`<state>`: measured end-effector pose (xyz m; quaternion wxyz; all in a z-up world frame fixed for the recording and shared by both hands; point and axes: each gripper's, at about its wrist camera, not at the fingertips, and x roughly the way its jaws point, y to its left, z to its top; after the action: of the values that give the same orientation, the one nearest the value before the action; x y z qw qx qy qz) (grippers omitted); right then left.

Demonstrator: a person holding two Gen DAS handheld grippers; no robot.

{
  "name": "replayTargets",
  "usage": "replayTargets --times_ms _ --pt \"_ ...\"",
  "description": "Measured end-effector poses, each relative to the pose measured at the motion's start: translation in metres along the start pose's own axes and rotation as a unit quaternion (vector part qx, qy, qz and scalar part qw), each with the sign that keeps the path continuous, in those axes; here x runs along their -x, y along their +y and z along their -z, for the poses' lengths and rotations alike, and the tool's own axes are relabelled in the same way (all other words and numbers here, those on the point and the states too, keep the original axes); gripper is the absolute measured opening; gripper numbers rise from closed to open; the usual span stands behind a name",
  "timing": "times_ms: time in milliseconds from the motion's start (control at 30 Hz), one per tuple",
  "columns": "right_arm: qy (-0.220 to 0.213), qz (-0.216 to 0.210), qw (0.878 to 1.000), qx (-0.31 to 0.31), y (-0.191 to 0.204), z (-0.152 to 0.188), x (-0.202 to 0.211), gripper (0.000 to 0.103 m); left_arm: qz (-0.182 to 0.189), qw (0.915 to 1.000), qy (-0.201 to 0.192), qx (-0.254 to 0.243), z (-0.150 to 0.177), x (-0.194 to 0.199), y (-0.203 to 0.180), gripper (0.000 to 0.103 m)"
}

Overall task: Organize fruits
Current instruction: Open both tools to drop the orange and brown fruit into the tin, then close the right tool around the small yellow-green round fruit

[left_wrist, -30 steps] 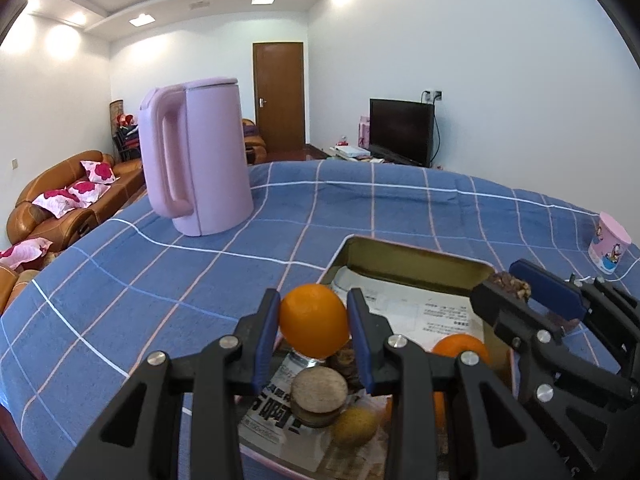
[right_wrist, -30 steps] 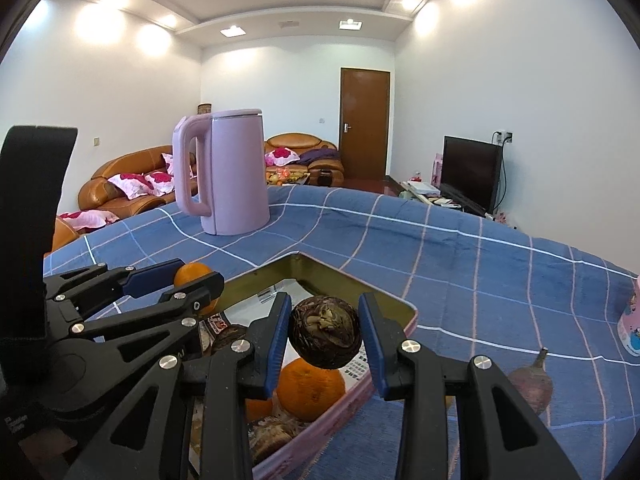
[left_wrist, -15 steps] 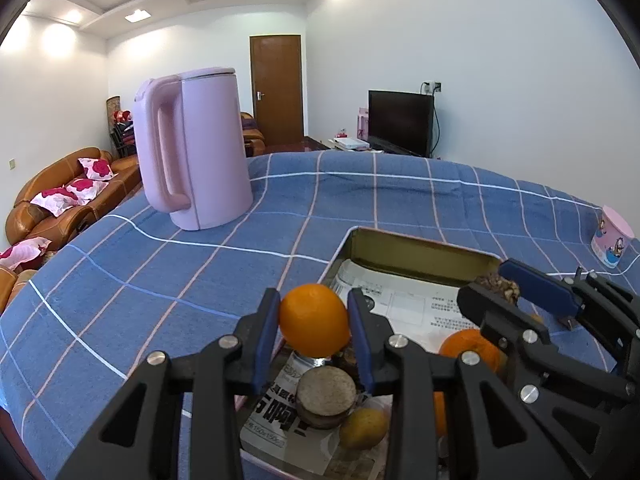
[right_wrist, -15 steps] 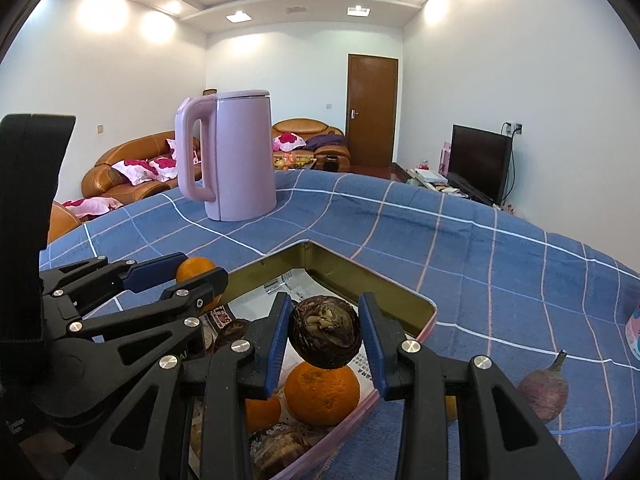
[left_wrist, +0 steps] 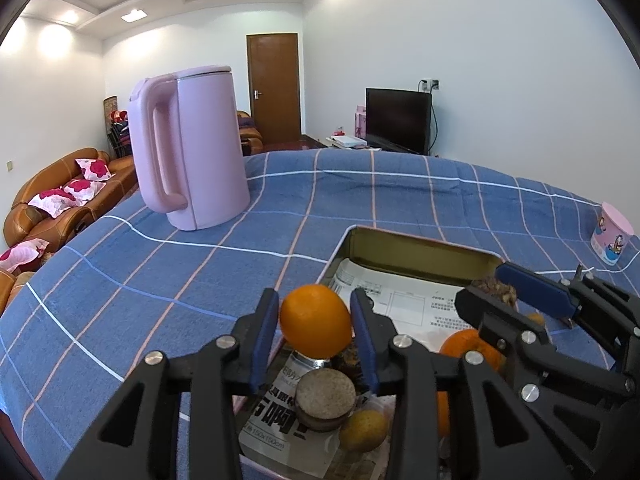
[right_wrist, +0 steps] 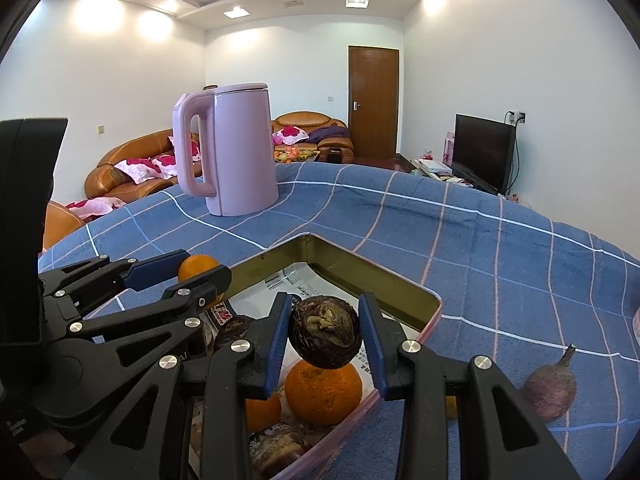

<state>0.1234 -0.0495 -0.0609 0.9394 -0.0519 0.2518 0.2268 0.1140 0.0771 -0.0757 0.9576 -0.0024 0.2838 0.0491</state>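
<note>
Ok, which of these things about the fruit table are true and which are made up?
1. The pink kettle stands upright on the blue checked cloth. True.
2. The right gripper has an orange between its jaws. False: the jaws grip a dark brown round fruit; an orange lies below it in the tin.
3. Printed paper lines the bottom of the tin. True.
4. The purple root with a stalk lies inside the tin. False: it lies on the cloth, outside the tin.
</note>
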Motion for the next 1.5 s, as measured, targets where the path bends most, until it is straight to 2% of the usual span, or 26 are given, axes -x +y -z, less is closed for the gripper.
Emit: replayTargets --times_ms 167,300,500,633,1067,1167,1267,1500 --pt "-0.002 0.001 1.0 -0.004 -0.002 0.001 0.001 0.04 -0.006 0.9999 -0.001 0.008 -0.001 0.0 0.003 0.055" --pt "-0.009 0.003 1.0 -0.012 -0.005 0.002 0.005 0.045 -0.008 0.9998 -0.007 0.015 0.0 0.002 0.005 0.068" --pt "-0.021 0.009 0.999 -0.026 -0.011 0.004 0.011 0.054 -0.007 0.9998 -0.013 0.013 0.001 0.005 0.004 0.076" --pt "-0.028 0.015 0.999 -0.029 -0.013 0.006 0.016 0.065 -0.007 0.9998 -0.016 0.013 0.001 0.006 0.004 0.079" --pt "-0.032 0.033 0.998 -0.05 -0.032 0.013 0.03 0.065 -0.012 0.9995 -0.024 0.016 0.004 0.013 0.001 0.08" --pt "-0.025 0.049 0.997 -0.05 -0.042 0.016 0.034 0.065 -0.019 0.9992 -0.031 0.017 0.004 0.016 0.001 0.081" --pt "-0.016 0.066 0.996 -0.054 -0.055 0.02 0.039 0.065 -0.025 0.9989 -0.034 0.022 0.004 0.018 0.004 0.091" --pt "0.035 0.075 0.996 -0.044 -0.071 0.027 0.036 0.065 -0.026 0.9989 -0.03 0.026 0.003 0.016 0.006 0.091"
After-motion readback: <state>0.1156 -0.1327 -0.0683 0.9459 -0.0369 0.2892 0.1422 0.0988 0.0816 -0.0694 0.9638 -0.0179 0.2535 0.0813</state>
